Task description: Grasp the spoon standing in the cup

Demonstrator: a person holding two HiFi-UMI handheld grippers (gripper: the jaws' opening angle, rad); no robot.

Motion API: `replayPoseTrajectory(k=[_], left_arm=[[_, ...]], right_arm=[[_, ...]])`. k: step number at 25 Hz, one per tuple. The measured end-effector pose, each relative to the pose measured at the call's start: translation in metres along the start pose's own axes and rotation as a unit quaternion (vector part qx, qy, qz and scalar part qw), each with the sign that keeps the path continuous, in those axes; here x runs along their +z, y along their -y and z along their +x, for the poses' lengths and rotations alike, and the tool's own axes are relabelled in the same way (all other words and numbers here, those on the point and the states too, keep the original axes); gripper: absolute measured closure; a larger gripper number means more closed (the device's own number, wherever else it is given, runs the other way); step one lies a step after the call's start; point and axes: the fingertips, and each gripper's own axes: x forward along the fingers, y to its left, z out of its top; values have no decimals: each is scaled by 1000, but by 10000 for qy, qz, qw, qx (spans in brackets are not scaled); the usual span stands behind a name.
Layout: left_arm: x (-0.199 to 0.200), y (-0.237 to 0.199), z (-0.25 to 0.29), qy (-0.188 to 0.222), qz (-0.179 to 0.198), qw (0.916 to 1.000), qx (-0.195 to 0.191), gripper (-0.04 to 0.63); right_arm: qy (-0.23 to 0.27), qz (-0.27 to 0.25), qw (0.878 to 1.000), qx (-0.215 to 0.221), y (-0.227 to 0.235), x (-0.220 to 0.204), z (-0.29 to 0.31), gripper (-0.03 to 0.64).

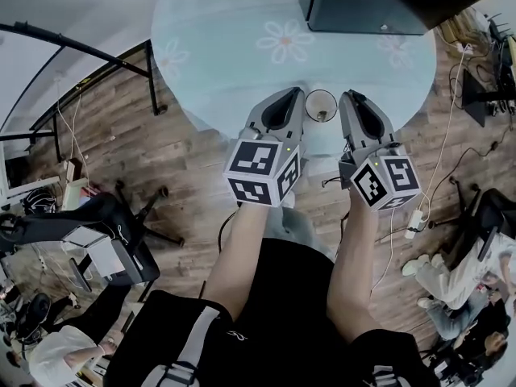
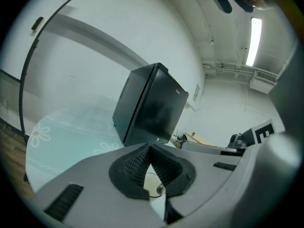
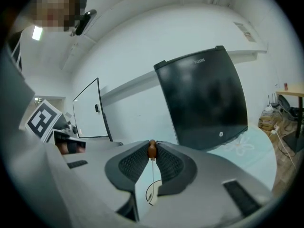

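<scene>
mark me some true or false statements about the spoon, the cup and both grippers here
1. The right hand-held gripper is closed on the brown tip of the thin metal spoon. True.
2. The clear glass cup lies tipped over on the wooden floor. False: it stands on the round pale blue glass table, between the two grippers.
3. The left hand-held gripper holds the spoon. False: its jaws are together with nothing between them.
4. A black box-shaped appliance stands on the table. True.

Round table [image 1: 226, 31] w/ flower prints, black box [image 1: 363, 6] (far edge), wood floor [image 1: 189, 188]
</scene>
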Motion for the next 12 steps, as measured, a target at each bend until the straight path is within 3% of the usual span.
replayPoseTrajectory(k=[12], left_arm=[[38,36,-49,561,306,9978,-183,595]], right_arm=[[516,-434,9976,172,-40,47,-46,566]])
